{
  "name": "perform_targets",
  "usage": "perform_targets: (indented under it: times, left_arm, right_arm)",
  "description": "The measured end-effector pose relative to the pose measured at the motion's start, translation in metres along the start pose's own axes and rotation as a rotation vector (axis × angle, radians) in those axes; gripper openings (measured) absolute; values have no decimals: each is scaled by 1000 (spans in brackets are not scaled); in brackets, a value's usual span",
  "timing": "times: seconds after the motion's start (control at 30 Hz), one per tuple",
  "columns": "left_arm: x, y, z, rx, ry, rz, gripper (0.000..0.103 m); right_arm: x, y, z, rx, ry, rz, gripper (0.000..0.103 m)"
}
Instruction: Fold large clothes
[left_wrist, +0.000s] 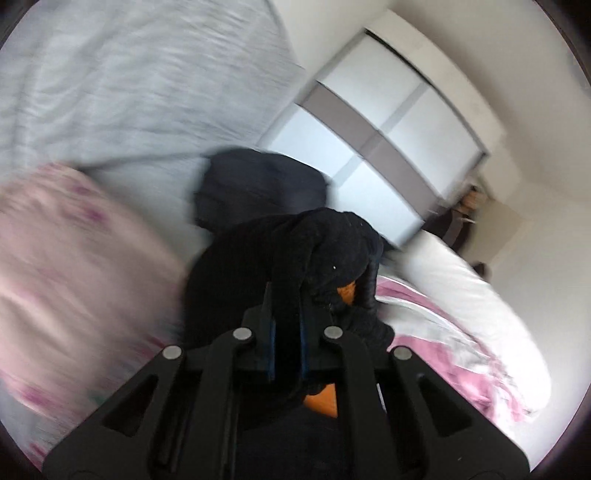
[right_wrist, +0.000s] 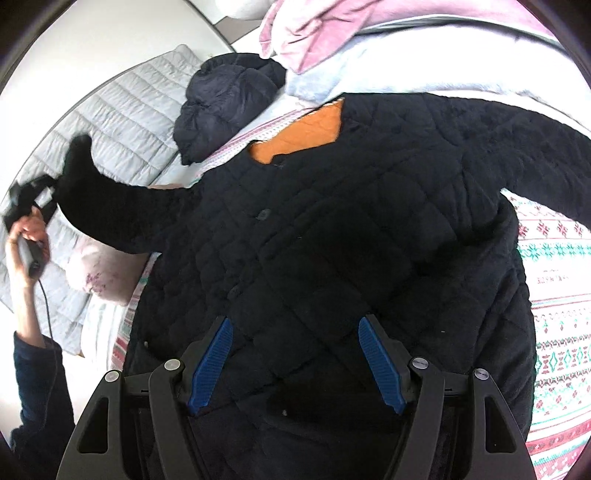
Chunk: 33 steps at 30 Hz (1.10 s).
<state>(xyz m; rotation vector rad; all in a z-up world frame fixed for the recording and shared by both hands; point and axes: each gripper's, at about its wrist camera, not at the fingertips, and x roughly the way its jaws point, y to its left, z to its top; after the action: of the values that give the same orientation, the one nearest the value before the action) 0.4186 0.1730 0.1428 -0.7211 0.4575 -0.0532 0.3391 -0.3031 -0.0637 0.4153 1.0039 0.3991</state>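
A black quilted jacket (right_wrist: 332, 229) with an orange lining (right_wrist: 303, 133) lies spread front-up on the bed, sleeves out to both sides. My left gripper (left_wrist: 284, 295) is shut on the end of the jacket's left sleeve (left_wrist: 295, 243); it also shows in the right wrist view (right_wrist: 48, 188), held out to the left with the sleeve lifted. My right gripper (right_wrist: 295, 332) is open, its blue pads (right_wrist: 214, 354) above the jacket's lower body, holding nothing.
A dark puffer jacket (right_wrist: 225, 103) lies bunched beyond the collar. A patterned bedcover (right_wrist: 561, 295) lies under the jacket. A grey quilt (right_wrist: 122, 122), a pink floral pillow (right_wrist: 99, 269) and pink bedding (right_wrist: 314, 29) surround it. A wardrobe (left_wrist: 388, 140) stands beyond the bed.
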Motion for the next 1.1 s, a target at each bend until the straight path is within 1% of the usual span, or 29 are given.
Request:
perform_targets:
  times: [0.07,0.1,0.13,0.17,0.2,0.23,0.27,0.3,0.33,0.37,0.43,0.47,0.53,0.63,0.7,0.77,0.8,0.87,0.9,0.93,0.97,1.0,1.03,1.1]
  left_arm:
    - [19,-40,-24,-6,67,-132,10]
    - [28,-54,-36,-9,99,-184,11]
    - [44,-72,-56,-13,169,-245,12]
    - [60,-85,-75,-21,247,-296,17]
    - [74,-93,-91,-26,313,-327,28]
    - [94,-100,-112,-31,407,-350,34]
    - [106,-102,-127,-34,467,-345,48]
    - [118,-101,-140,-36,522,-313,54]
    - [129,-93,-155,-44,574,-243,54]
    - [131,-86,-158,-57,583,-215,54]
    - [132,-63,-161,-84,577,-164,55]
    - [131,-52,-159,-75,579,-123,55]
    - [120,-36,-156,-56,572,-79,55]
    - [97,-7,-141,2,530,1,58]
    - [79,12,-136,69,495,65,66]
    - [66,33,-138,101,490,92,67]
    - [64,41,-139,100,485,94,68]
    - [61,58,-143,95,449,99,68]
    - [64,64,-147,100,448,112,68]
    - [71,69,-151,105,481,138,68]
    - [75,72,-152,108,512,150,68]
    - [79,70,-153,118,512,143,68]
    - [82,68,-153,141,491,137,68]
    - [88,64,-156,211,465,171,68]
  right_arm:
    - [-3,-5,2,21,-15,5,72]
    - [-4,-7,3,28,-21,5,72]
    - [-5,-11,3,38,-28,2,72]
    - [-6,-14,4,45,-32,-3,72]
    - [-6,-20,4,58,-34,-13,72]
    - [-5,-25,5,74,-30,-22,72]
    - [-3,-32,5,94,-21,-29,72]
    - [-2,-39,6,120,-11,-35,72]
    - [-2,-43,6,133,-10,-33,72]
    - [-3,-45,6,143,-13,-26,72]
    - [-5,-47,7,147,-22,-18,72]
    - [-6,-47,8,143,-27,-17,72]
    - [-6,-45,10,139,-34,0,72]
    - [-5,-46,14,157,-44,50,72]
    - [-4,-45,20,187,-61,123,72]
    - [-1,-43,27,219,-78,202,72]
    - [3,-41,32,234,-88,255,72]
    - [11,-35,38,257,-96,331,72]
    - [17,-34,39,271,-93,360,72]
    - [27,-34,41,297,-79,397,72]
    - [33,-35,42,321,-69,415,72]
    - [41,-38,45,359,-66,432,72]
    - [46,-42,49,389,-72,435,72]
    - [61,-49,62,452,-83,404,72]
